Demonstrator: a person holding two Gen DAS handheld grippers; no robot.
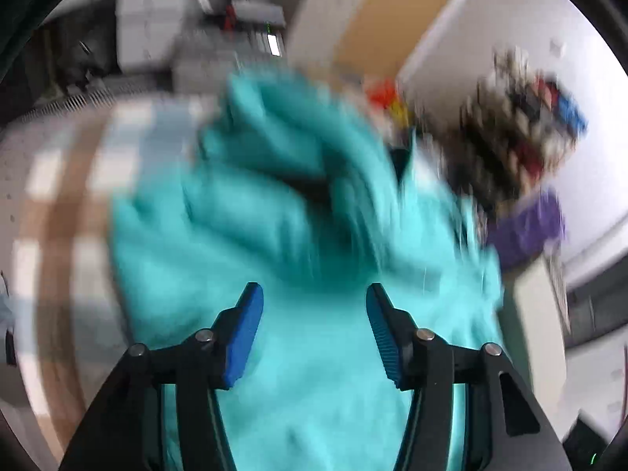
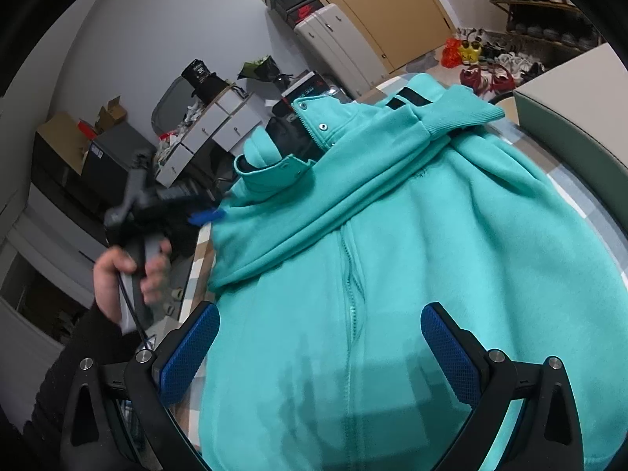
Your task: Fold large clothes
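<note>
Checked tablecloth point(image 2: 565, 180) under my teal jacket point(image 2: 412, 255), both jaws open — only the right view shows my left gripper point(image 2: 208, 216) at nine o'clock, right gripper point(image 2: 320, 337) above the zip.

Soft matt fleece jacket point(image 2: 412, 255)

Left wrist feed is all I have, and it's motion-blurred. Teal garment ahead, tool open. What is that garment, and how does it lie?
Observer: In the right wrist view it's a teal zip-up fleece jacket, front up, zipper running down the middle.
Operator: Sleeves?
Observer: One sleeve is already folded across the chest below the collar; its ribbed cuff lies toward the far right edge.
Operator: Right tool?
Observer: The right tool is open above the jacket's lower part, gripping nothing.
Operator: And mine from outside?
Observer: The left tool sits off the jacket's left side, held in the person's left hand; its tips are blurred.
</note>
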